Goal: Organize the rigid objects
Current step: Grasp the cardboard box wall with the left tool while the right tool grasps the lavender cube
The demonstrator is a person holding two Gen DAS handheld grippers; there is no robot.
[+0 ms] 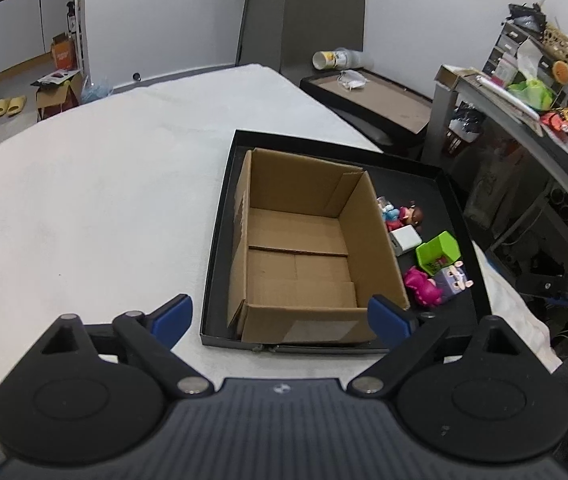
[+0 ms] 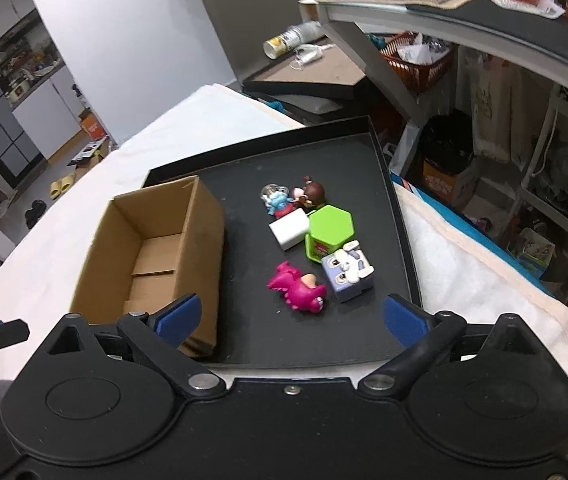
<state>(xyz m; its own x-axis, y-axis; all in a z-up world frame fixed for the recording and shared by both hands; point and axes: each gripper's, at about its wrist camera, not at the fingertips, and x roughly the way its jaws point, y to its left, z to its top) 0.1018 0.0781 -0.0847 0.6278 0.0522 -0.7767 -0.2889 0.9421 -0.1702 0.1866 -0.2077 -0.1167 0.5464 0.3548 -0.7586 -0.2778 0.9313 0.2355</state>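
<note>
Both tongs are spread wide with nothing in them: left tongs (image 1: 279,318) low in the frame over the near end of the cardboard box (image 1: 304,248), right tongs (image 2: 292,316) just short of the pink toy (image 2: 298,290). Behind it sit the other toys, mid-frame on the black tray (image 2: 348,160), box to their left, all on the white worktop (image 1: 95,200).

Six toys (image 2: 316,240) — one cardboard box (image 2: 155,248)

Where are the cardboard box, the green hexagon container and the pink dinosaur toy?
cardboard box (image 1: 300,240), left wrist view, on its bare inside floor.
green hexagon container (image 2: 330,226), right wrist view, on its flat lid.
pink dinosaur toy (image 2: 298,288), right wrist view, on its body.
</note>
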